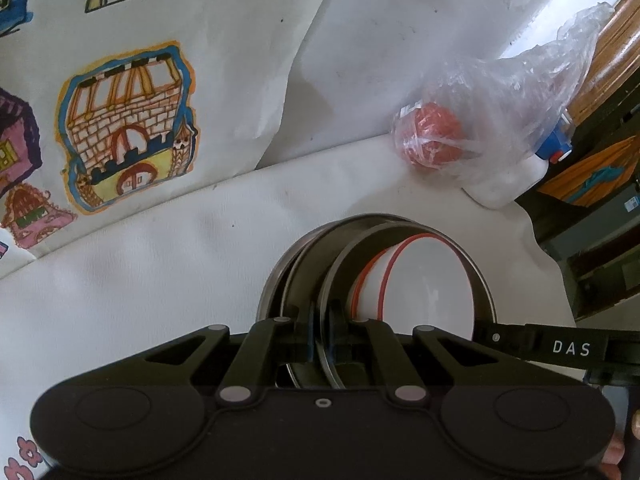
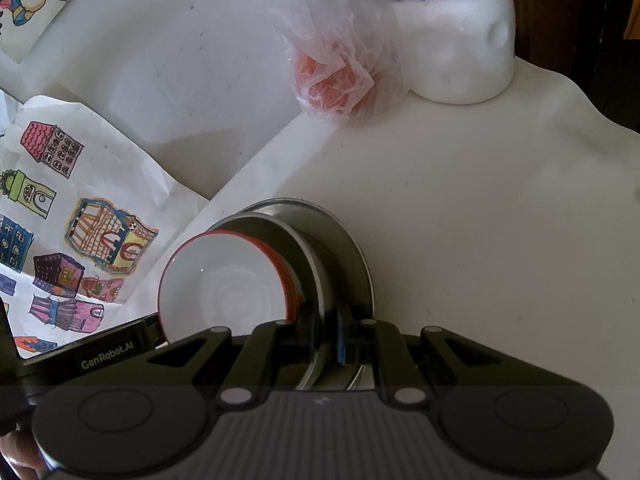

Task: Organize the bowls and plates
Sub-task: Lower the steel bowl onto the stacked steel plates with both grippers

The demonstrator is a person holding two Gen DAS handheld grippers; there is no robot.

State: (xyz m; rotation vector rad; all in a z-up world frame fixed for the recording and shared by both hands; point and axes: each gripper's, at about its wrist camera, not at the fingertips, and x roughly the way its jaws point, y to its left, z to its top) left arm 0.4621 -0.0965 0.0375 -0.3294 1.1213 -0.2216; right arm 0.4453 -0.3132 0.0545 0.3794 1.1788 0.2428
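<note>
two grippers: left gripper (image 1: 320,336) and right gripper (image 2: 328,336), both clamped tight on rims of one nested stack.
stack: steel plates (image 1: 304,256) outermost, white bowl (image 1: 428,284) with a red rim line nested inside.
left grip: pinched on a steel rim, bowl just to its right.
right grip: pinched on a steel rim too, bowl just to its left; exactly which rim, hard to tell.
key relation: stack directly ahead of both sets of jaws, between them, held from opposite sides; neither hand nearer.
surface: white sheet (image 2: 480,200), stack close over it; touching or not, cannot tell.
room: printed cloth (image 1: 128,128) with houses behind-left, plastic bag (image 2: 336,60) and white bottle (image 2: 464,52) at the far edge, well apart from the stack.
</note>
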